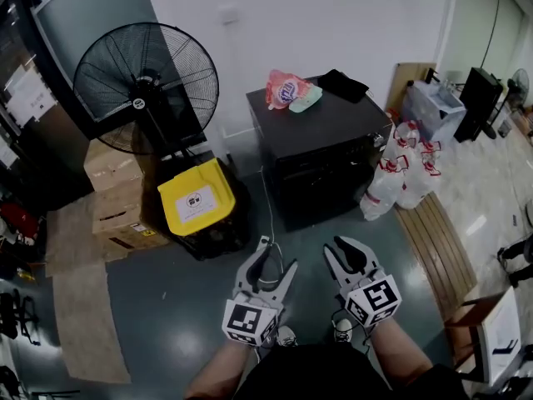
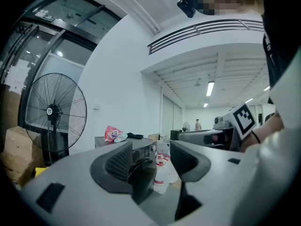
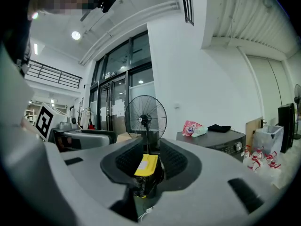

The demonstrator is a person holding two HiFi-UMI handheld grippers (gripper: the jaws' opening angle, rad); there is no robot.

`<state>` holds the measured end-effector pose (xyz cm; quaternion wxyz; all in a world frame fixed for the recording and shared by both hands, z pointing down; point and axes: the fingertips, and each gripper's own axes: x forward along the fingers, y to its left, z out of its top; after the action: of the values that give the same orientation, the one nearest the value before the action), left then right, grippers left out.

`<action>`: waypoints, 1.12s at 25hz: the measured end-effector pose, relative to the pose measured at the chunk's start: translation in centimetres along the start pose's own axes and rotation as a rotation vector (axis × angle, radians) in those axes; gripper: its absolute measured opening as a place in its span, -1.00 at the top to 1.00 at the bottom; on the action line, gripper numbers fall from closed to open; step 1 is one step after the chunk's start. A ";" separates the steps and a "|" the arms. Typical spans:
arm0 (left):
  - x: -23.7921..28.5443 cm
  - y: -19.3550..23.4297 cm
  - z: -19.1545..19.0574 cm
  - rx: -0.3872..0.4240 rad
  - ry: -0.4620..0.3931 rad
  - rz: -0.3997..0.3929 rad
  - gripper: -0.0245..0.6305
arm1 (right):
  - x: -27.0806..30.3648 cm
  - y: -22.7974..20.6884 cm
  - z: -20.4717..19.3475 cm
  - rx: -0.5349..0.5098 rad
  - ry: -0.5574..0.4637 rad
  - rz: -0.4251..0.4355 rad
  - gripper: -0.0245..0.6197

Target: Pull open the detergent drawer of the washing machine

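Black washing machine (image 1: 321, 136) stands against the white wall (image 1: 250, 7), well ahead of both grippers. Its front is in shadow, and the detergent drawer cannot be made out. Left gripper (image 1: 271, 261): jaws wide apart, nothing between them. Right gripper (image 1: 344, 252): jaws only narrowly apart, likewise empty. Floor (image 1: 166, 307) dark and glossy. Pedestal fan (image 1: 146, 86) and yellow-lidded bin (image 1: 196, 197) stand left of the machine, white bags (image 1: 400, 177) to its right.
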<state>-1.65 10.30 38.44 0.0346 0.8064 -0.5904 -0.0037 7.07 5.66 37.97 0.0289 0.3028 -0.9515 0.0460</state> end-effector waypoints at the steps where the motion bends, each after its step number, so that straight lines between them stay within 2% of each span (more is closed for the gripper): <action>1: -0.2 0.5 -0.1 -0.002 0.002 -0.005 0.22 | 0.5 0.4 -0.1 0.001 -0.002 -0.003 0.53; 6: -1.2 3.1 -0.4 -0.004 0.007 -0.018 0.14 | 2.7 1.8 -0.4 0.013 -0.015 -0.023 0.26; 9: -1.5 4.8 0.2 -0.019 0.016 0.005 0.11 | 4.1 2.3 -0.5 0.024 -0.014 -0.026 0.13; 15: -0.6 7.1 -1.3 -0.029 0.012 0.020 0.09 | 6.8 1.6 -0.8 0.040 -0.006 -0.007 -0.04; 21: 2.1 8.9 -1.5 -0.021 0.037 0.047 0.08 | 10.2 -0.8 -1.5 0.080 -0.010 0.037 -0.16; 28: 8.3 11.3 -1.1 0.007 0.059 0.115 0.08 | 15.1 -6.5 -1.7 0.104 -0.017 0.106 -0.22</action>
<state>-9.83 -0.96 40.51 0.0496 0.7709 -0.6345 0.0242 -1.37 -8.11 41.40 0.0025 0.2534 -0.9627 0.0944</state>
